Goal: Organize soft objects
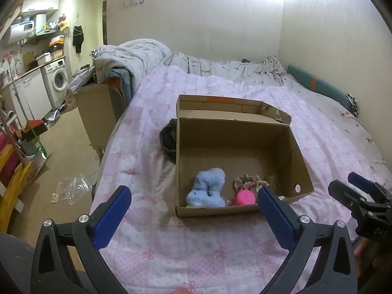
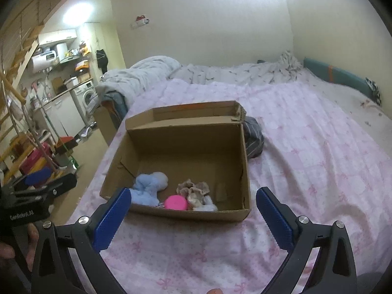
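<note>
Both the left claw [image 1: 193, 196] and right claw [image 2: 192, 197] hung wide and empty before the open brown cardboard box [image 1: 301, 156] on the pink bed [image 1: 196, 252]. Inside lay one fluffy blue plush [image 1: 208, 191], one pink round sponge [image 1: 243, 197] and one beige scrunchie [image 1: 247, 180]. One dark striped cloth [image 2: 253, 137] lay outside, touching the box; grabbing it carelessly could likely shove the light box.

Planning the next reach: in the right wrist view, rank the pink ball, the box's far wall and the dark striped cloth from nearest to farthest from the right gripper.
From the right gripper:
1. Pink ball, near end of the box.
2. Box's far wall, under the open lid.
3. Dark striped cloth, outside, behind the box's right far corner.
</note>
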`<action>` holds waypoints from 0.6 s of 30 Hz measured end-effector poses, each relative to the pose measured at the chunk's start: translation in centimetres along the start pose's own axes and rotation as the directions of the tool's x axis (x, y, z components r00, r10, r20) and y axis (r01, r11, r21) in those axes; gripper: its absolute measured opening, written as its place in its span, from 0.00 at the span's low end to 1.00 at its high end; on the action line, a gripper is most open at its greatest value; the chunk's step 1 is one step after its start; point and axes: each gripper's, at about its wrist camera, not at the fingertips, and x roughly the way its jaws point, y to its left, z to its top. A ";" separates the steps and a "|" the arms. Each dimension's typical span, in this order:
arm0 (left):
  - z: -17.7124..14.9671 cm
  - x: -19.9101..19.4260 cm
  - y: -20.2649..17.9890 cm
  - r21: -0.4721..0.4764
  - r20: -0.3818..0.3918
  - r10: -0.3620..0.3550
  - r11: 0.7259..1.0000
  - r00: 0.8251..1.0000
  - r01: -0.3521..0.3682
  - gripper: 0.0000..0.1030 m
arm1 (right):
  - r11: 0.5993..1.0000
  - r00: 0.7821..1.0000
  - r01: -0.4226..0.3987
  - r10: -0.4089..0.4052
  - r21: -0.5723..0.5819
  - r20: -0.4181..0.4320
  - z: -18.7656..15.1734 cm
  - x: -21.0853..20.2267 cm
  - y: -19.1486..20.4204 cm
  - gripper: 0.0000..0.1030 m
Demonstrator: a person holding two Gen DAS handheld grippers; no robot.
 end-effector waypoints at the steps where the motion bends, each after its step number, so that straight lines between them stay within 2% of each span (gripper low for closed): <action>1: 0.0 0.1 0.1 -0.003 0.000 0.001 1.000 1.000 -0.001 1.00 | 1.000 1.000 -0.001 0.001 0.007 -0.007 -0.1 0.1 -0.1 1.00; 6: 0.0 0.5 0.5 -0.022 -0.016 -0.017 1.000 1.000 0.017 1.00 | 1.000 1.000 -0.001 0.001 0.008 -0.017 -0.2 0.4 -0.2 1.00; 18: -0.2 0.2 0.1 0.005 0.016 -0.032 0.999 0.999 0.032 1.00 | 0.999 1.000 0.003 -0.004 -0.037 -0.023 -0.5 0.5 0.9 1.00</action>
